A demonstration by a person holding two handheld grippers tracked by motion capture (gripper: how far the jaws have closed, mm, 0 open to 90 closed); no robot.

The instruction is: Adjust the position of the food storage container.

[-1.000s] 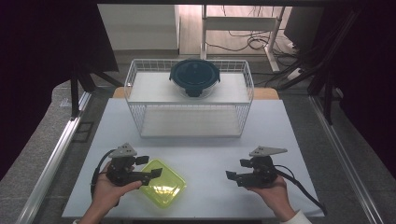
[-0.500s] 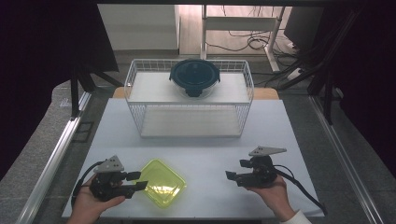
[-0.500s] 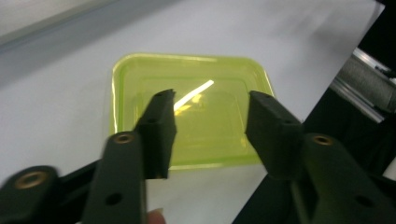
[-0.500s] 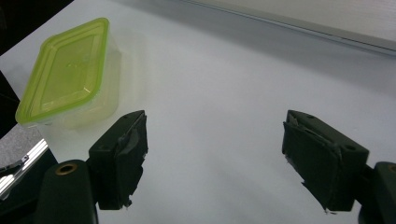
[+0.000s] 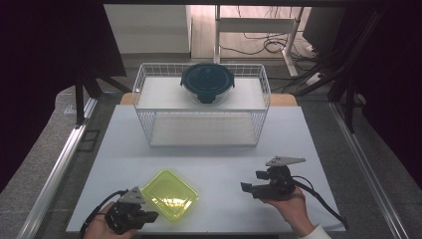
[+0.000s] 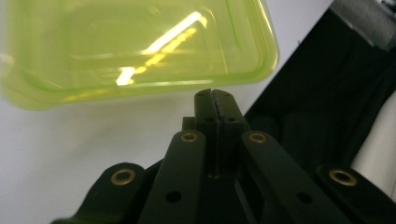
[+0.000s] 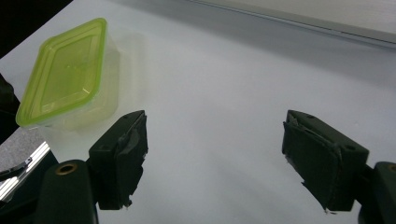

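Green box at near-left edge, both grippers off it

L gripper (image 5: 149, 217) at near-left, jaws pressed together on nothing, tip just short of the lime-lidded box (image 5: 169, 195). R gripper (image 5: 247, 187) near-right, jaws wide apart, empty, well apart from box. Judgement: open L before closing in, take the box rim square, lift level. Far: wire basket (image 5: 201, 141) w/ dark round container (image 5: 207, 81) on top.

Dim surroundings, brightly lit table (image 5: 209, 159); glare streaks the perhaps slightly blurred container (image 6: 140, 51).
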